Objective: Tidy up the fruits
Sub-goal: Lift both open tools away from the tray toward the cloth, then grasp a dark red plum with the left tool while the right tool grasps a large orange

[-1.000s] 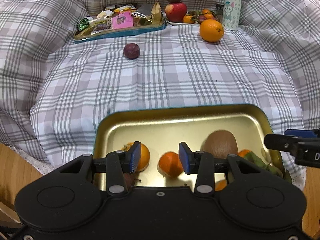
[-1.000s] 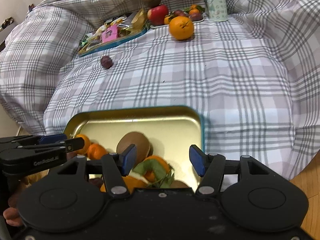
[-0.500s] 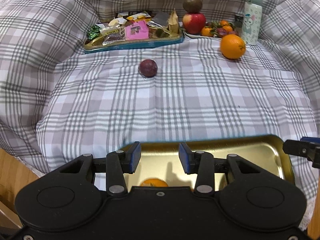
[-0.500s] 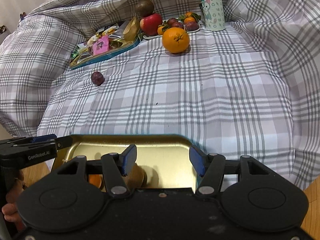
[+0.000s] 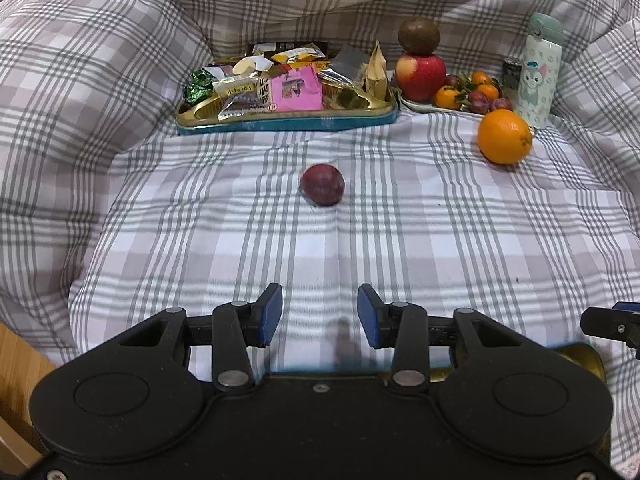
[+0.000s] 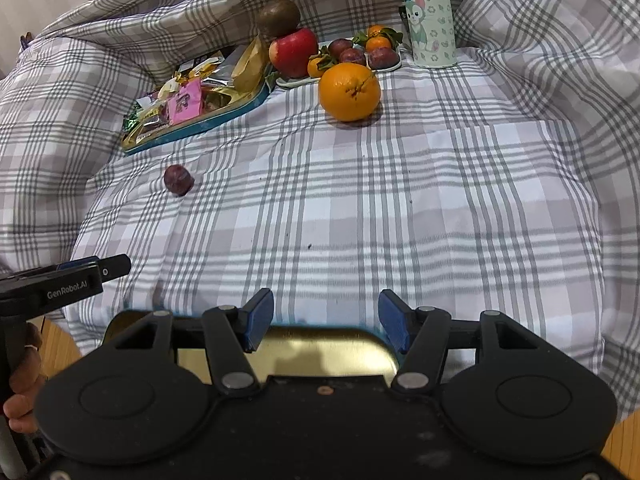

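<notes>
Left gripper [image 5: 319, 311] and right gripper [image 6: 325, 320] — fingers parted, holding nothing — left body lettered "GenRobot.AI".

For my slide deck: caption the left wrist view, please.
Open left gripper hovers over plaid cloth, facing a loose plum and orange.

I see a dark plum [image 5: 322, 184] alone mid-bed, and a big orange [image 5: 505, 136] farther right. Behind it, a white plate [image 6: 296, 82] holds a red apple [image 5: 420, 76] topped by a brown kiwi [image 5: 418, 35], plus small tangerines [image 5: 447, 97] and plums.
</notes>
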A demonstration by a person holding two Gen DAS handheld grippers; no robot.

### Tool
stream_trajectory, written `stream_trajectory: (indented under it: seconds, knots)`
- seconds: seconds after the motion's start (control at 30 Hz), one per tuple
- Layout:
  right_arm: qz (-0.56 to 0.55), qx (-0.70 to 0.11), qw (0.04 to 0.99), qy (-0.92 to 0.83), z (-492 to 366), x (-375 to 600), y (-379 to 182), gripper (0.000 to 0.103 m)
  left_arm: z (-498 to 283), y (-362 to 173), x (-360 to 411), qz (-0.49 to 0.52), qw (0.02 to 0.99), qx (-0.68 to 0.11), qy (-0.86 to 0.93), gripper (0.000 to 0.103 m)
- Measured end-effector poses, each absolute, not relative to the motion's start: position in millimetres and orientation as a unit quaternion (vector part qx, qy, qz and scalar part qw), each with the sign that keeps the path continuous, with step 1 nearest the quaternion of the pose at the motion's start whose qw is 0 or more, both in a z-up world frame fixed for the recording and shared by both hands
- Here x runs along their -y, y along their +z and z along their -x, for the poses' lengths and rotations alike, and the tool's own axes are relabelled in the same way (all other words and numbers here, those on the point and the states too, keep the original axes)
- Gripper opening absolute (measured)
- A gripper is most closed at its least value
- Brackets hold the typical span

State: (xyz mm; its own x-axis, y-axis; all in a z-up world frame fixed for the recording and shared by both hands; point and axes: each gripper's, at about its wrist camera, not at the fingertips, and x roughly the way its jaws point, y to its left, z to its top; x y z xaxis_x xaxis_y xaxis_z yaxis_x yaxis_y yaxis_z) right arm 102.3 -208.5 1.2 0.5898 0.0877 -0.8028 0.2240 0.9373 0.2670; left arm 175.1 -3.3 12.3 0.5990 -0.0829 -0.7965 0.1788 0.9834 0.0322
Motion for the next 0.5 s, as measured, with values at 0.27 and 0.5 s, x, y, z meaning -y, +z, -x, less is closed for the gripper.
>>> stream_trajectory:
  seconds: [0.27,0.5]
  knots:
    - [-0.173,-0.454,0.873,-0.04,-134.1,211.4,-2.4,0.062,-204.3,6.3,6.6,-0.054,0.896,-0.432,-0.081,0.049]
    - [-0.167,-0.445,0.878,-0.047,-162.0,214.3,-4.0,0.062,-228.7,3.8,10.4,-0.056,0.901,-0.421,-0.086,0.049]
